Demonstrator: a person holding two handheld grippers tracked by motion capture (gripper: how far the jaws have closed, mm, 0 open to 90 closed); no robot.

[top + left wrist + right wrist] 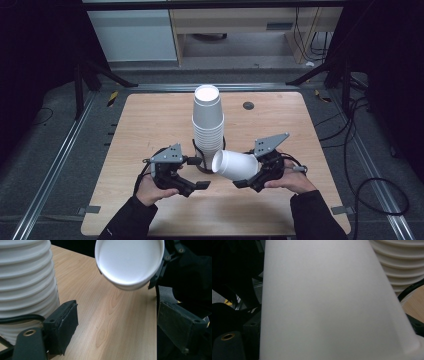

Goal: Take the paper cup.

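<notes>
A tall stack of white paper cups (208, 125) stands upside down in the middle of the wooden table (150, 125). My right gripper (246, 173) is shut on a single white cup (235, 166), held on its side just above the table to the right of the stack's foot. The cup's base points left, and I see that round base (130, 261) in the left gripper view. In the right gripper view the cup's wall (324, 302) is close up, with the stack's rims (402, 267) behind it. My left gripper (199, 173) is open beside the stack's foot (25, 290), with nothing between its jaws.
A black cable (199, 150) loops around the foot of the stack. A small dark round disc (248, 105) is set in the table at the back right. Black frame legs (80, 85) and floor cables (370, 190) surround the table.
</notes>
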